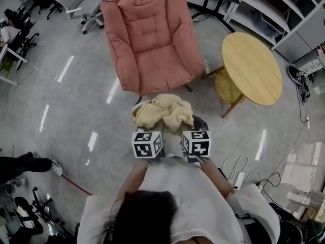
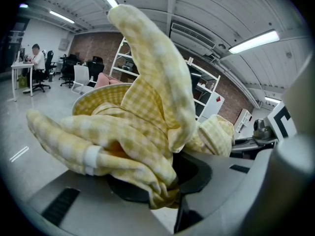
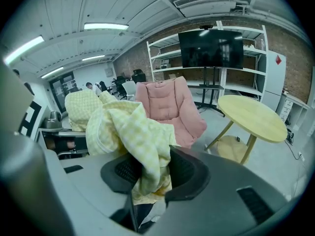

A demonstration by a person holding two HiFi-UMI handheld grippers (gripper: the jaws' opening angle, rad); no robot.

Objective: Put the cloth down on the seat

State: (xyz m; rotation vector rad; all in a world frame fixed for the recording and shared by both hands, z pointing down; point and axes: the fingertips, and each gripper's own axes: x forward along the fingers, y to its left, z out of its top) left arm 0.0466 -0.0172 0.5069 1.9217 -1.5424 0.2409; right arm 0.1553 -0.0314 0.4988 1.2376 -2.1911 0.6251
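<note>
A yellow checked cloth hangs bunched in the air between both grippers, in front of a pink cushioned seat. My left gripper is shut on the cloth's left part; in the left gripper view the cloth fills the jaws and folds upward. My right gripper is shut on the cloth's right part, and the right gripper view shows the cloth pinched between the black pads, with the pink seat straight ahead. The seat's cushion lies bare.
A round wooden table stands right of the seat, with a yellow stool under it. White office chairs stand at the back left. Cables and a power strip lie on the floor at my right. Shelving lines the far right.
</note>
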